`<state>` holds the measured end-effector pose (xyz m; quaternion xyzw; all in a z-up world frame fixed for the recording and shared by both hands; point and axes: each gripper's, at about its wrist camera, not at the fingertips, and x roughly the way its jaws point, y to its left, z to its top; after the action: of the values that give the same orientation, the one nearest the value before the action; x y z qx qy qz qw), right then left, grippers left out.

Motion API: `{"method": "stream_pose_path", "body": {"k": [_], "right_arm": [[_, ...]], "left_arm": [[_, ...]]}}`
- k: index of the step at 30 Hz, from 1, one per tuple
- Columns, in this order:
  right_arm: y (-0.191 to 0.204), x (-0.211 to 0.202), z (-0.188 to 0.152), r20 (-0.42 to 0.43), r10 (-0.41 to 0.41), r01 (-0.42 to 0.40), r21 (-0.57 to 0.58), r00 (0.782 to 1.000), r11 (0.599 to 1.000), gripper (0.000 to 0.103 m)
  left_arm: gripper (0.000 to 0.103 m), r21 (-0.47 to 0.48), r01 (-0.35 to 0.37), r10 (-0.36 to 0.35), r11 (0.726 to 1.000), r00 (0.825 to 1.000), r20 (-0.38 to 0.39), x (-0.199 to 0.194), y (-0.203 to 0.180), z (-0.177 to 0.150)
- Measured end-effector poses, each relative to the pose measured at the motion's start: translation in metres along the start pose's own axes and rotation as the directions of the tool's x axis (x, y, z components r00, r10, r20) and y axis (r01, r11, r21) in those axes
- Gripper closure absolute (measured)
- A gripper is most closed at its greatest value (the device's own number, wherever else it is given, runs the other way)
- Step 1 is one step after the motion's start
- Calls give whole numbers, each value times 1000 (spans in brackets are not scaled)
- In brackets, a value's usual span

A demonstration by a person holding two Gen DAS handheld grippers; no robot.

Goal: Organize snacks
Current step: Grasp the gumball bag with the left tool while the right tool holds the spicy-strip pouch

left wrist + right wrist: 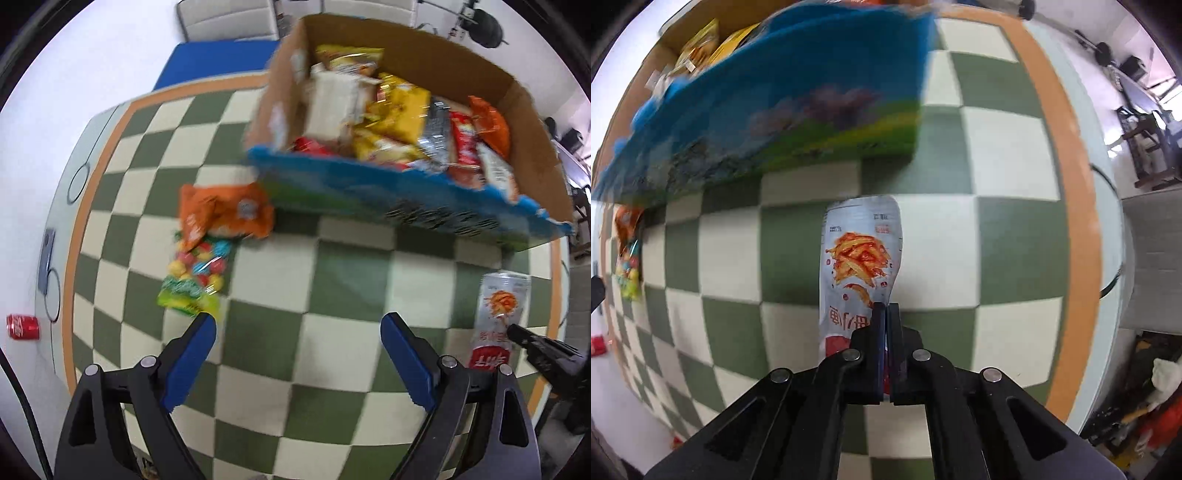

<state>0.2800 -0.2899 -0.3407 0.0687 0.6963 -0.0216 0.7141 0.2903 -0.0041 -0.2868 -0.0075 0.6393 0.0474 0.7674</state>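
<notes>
A checked cloth of green and cream squares with an orange border covers the table. The right gripper has its black jaws pressed together on the lower end of a flat, glossy silver snack packet printed with red-orange strips; the packet lies near the cloth's right edge, well short of the box. In the left wrist view the same packet shows with the right gripper's dark tip on it. The left gripper stands wide apart, its blue-padded fingers holding nothing above bare squares. A cardboard box with a blue and green printed front wall sits toward the far edge of the cloth, packed with crinkled yellow, red, silver and orange bags. Just beside its left front corner lies a puffy orange bag, touching a clear bag of round coloured sweets. A red can lies on its side off the cloth's left edge.
</notes>
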Motion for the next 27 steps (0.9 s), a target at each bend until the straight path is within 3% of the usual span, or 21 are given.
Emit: {"method": "stream_pose_path", "body": {"k": [5,11,15,19,27], "right_arm": [[-2,-11,0,36,58,-60,45,998,997,102],[34,-42,5,82,52,-48,-49,995,998,102],[57,-42,3,91,53,-44,-99,994,994,102],[85,-41,-11,93,68,-55,-143,993,988,102],[122,-39,-20,96,99,-80,-190,990,978,102]], "left_arm": [[11,-63,-14,12,998,999,-37,16,35,-5],[11,-151,28,-45,988,993,-112,43,79,4],[11,-174,31,-55,984,989,-135,61,102,13],[11,-148,32,-58,988,983,-174,81,111,20],[12,-10,0,-2,1000,975,-220,117,97,30]]}}
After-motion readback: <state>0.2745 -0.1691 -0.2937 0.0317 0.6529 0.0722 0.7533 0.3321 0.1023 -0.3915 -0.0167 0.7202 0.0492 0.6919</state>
